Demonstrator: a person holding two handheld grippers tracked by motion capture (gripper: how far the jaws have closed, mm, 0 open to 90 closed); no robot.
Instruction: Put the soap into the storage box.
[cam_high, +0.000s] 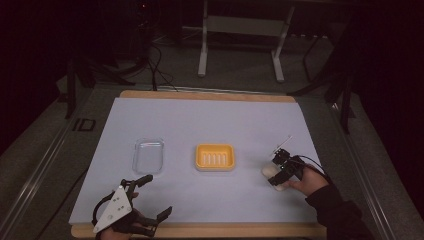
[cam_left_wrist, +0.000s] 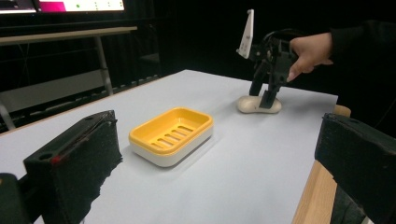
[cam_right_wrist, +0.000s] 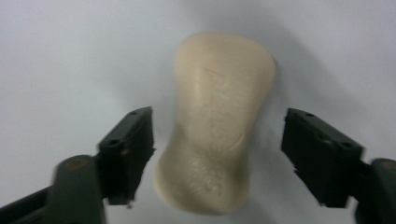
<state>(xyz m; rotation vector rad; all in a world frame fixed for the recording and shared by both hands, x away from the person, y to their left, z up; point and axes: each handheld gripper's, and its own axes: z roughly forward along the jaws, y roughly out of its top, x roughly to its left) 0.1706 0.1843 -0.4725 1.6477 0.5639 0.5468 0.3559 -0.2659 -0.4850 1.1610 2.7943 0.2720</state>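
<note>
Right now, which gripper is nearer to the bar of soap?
Right. The right gripper straddles the bar of soap, pads not yet touching it. The left gripper sits at the table's near left edge, beyond the yellow soap dish.

Yellow soap dish (cam_high: 215, 157) at the middle of the worktop (cam_high: 210, 120), clear plastic tray (cam_high: 148, 155) well apart at its left, white metal frame (cam_high: 240, 30) behind

On the white tabletop (cam_high: 210, 120), a yellow dish (cam_high: 215, 157) sits near the middle, with a clear lid (cam_high: 148, 155) well apart toward the left edge. Near the right edge, the right gripper (cam_high: 278, 173) points down over a pale soap (cam_high: 274, 177). The left gripper (cam_high: 154, 196) rests at the near edge, jaws spread.
</note>
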